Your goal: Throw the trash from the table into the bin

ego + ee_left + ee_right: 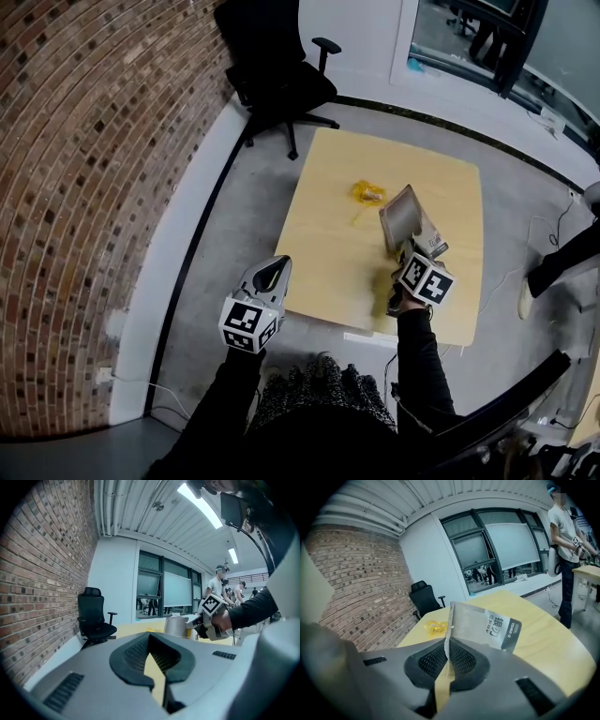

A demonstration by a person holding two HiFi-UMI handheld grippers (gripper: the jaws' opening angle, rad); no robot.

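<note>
Left hand-held gripper (275,269) idles empty, jaws together, off the worktop's (328,187) near edge. Right hand-held gripper (403,255) pinches the packet (403,216) by its edge above the near side: grip firmly, lift clear, carry steadily.

Table (328,220) lies bare around the yellow wrapper (367,193); office chair (278,70) stands beyond.

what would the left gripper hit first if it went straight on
Most likely the near edge of the wooden table, which shows straight ahead between the left gripper's jaws; the silver pouch in the right gripper sits right of that line.
</note>
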